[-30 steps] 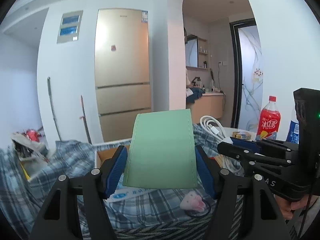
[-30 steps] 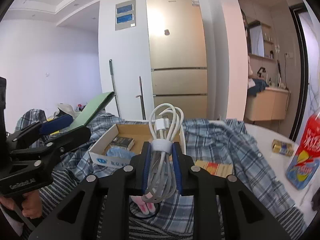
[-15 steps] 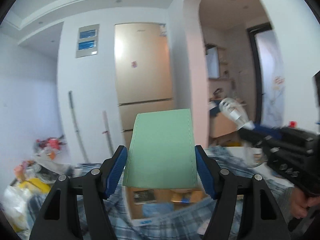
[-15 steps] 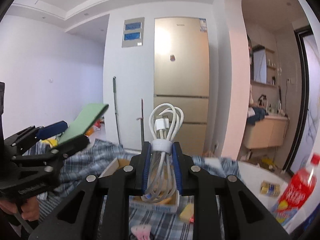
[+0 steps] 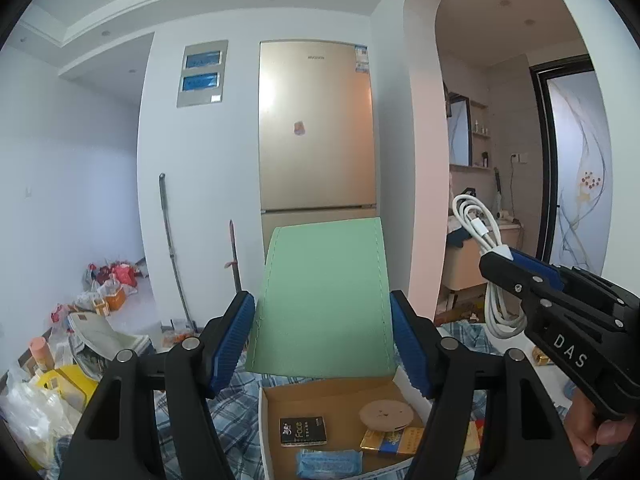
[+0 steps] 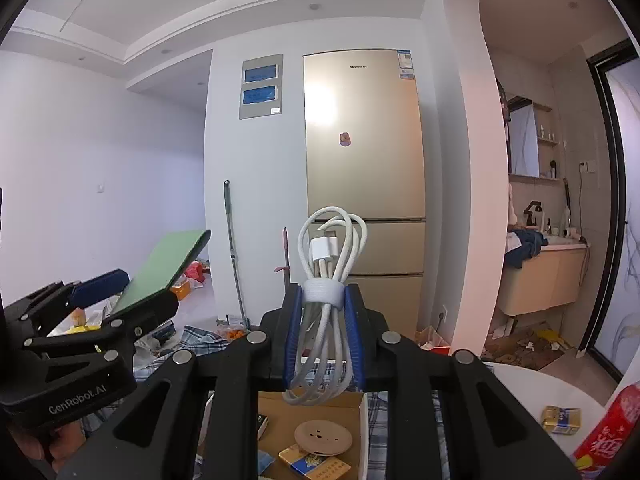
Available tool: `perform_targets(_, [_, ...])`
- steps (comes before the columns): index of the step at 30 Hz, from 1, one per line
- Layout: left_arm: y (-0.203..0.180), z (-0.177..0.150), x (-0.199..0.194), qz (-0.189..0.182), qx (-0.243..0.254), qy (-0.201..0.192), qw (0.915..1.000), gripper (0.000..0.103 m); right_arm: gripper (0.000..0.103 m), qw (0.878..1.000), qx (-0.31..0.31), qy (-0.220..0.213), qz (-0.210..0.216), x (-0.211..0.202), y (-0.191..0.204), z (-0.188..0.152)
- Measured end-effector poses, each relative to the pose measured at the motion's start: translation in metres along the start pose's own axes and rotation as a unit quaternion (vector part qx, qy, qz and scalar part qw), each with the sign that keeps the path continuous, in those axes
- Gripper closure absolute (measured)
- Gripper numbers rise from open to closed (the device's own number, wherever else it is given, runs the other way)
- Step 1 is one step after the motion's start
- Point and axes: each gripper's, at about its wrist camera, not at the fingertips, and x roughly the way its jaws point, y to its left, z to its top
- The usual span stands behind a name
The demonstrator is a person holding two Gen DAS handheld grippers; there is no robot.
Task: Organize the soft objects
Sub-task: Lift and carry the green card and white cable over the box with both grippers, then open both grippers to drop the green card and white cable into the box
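Green pad [image 5: 322, 300], flat with stitched edges, is being held upright between the blue pads [image 5: 236, 340] of the left gripper [image 5: 322, 344], jaws closed on its two side edges, lifted above the cardboard box [image 5: 276, 400]. In the right wrist view the same pad [image 6: 168, 264] is being seen edge-on, tilted, sticking out of the left gripper [image 6: 120, 300] at frame left.

Coiled white charging cable [image 6: 330, 300], bound with a white strap round its middle, is being clamped by the right gripper [image 6: 323, 340], blue fingers [image 6: 292, 340] closed on both sides of the bundle; loops and connector are being shown above the jaws, the lower loops hanging down over the box [image 6: 360, 416]. In the left wrist view the cable [image 5: 480, 236] is being seen in the right gripper [image 5: 516, 268] at frame right, well apart from the pad.

Both grippers are being held in the air over the box, side by side.

Inside the box: a black card pack [image 5: 303, 431], a round cardboard disc [image 5: 386, 415], a yellow-blue packet [image 5: 390, 442], a blue wrapped pack [image 5: 328, 462]. The box is being supported on a blue plaid cloth [image 5: 240, 392]. A red bottle [image 6: 604, 432] and a small gold packet [image 6: 560, 420] are lying on the white table [image 6: 532, 384] at right. A gold refrigerator [image 5: 316, 132] is standing behind.
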Motion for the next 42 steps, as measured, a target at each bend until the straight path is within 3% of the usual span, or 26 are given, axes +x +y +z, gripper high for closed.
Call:
perform_targets(6, [0.004,-0.025,0.038,-0.002,-0.008,0.054,0.9985,0.033,0.082,0.999,-0.004,0.048,-0.001,0.027,-0.002,-0.03])
perform_targets(8, [0.005,-0.035,0.055,-0.001,-0.012,0.091,0.9958,0.033,0.082,0.998,-0.002,0.069,0.002,0.038,-0.004,-0.042])
perform_targets(20, [0.009,-0.096,0.116,0.029,-0.002,0.2,0.9794,0.033,0.082,0.98,0.023,0.194,0.028,0.092,-0.019,-0.1])
perform_targets(36, [0.018,-0.131,0.151,0.022,-0.002,0.275,0.9611,0.033,0.082,0.957,0.011,0.285,0.04,0.124,-0.014,-0.139])
perform_targets(40, [0.017,-0.131,0.15,0.017,-0.008,0.272,0.9622,0.03,0.082,0.955,0.007,0.291,0.046,0.126,-0.011,-0.142])
perform_targets(42, [0.019,-0.127,0.146,0.011,-0.015,0.257,0.9662,0.019,0.079,0.957,0.001,0.287,0.043,0.124,-0.01,-0.141])
